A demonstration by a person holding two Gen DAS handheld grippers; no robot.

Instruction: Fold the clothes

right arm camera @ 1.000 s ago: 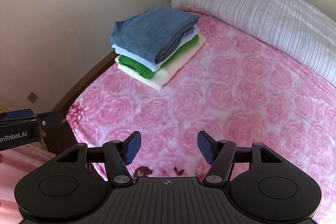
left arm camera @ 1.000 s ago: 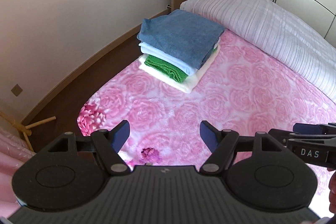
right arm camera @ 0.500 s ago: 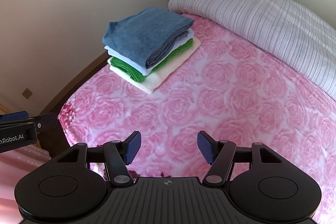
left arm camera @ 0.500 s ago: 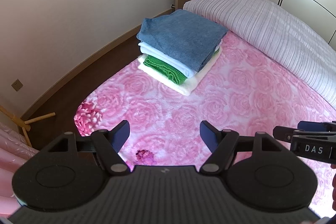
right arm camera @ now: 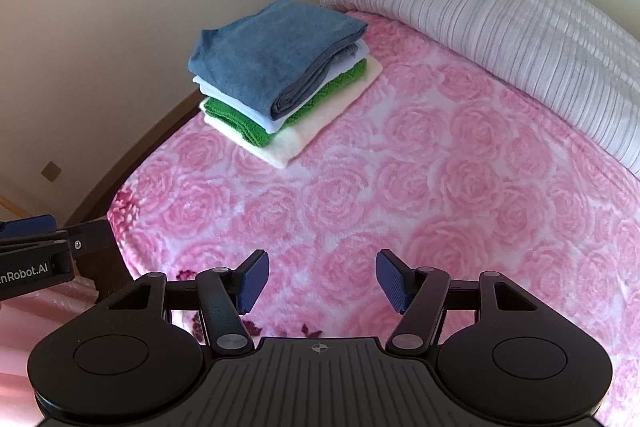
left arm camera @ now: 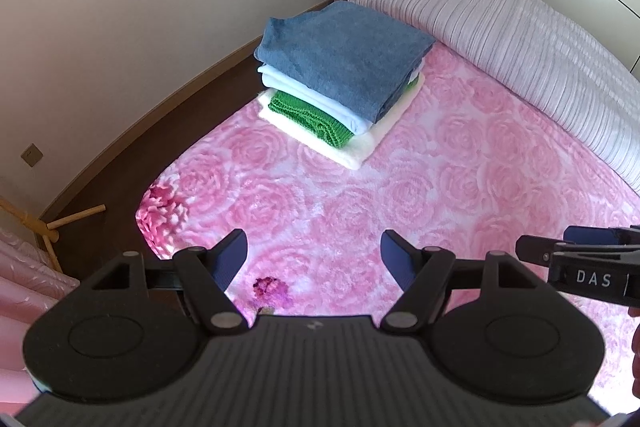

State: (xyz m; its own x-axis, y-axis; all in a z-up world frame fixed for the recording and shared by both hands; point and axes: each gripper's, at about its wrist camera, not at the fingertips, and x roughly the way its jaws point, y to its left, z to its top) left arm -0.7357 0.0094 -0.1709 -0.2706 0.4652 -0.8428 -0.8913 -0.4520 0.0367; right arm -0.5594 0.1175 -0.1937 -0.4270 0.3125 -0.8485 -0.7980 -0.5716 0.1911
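Note:
A stack of folded clothes [left arm camera: 340, 75] [right arm camera: 280, 75] lies on the pink rose bedspread [left arm camera: 440, 187] [right arm camera: 400, 187], near the bed's left edge. A blue piece lies on top, then a white one, a green knit [left arm camera: 308, 119] and a cream one at the bottom. My left gripper [left arm camera: 314, 259] hangs open over the near part of the bed, well short of the stack, with nothing between its fingers. My right gripper [right arm camera: 322, 281] is also open and empty over the bedspread. Each gripper shows at the edge of the other's view.
A ribbed pale quilt [left arm camera: 520, 39] [right arm camera: 500, 27] lies rolled along the far right of the bed. Dark floor and a white wall [left arm camera: 120, 27] run along the left. A wooden stand's foot [left arm camera: 52, 227] and pink fabric [left arm camera: 24, 299] sit at the lower left.
Both views have slid slightly, so the stack now sits a little farther left in the right wrist view. Both grippers stay open and empty.

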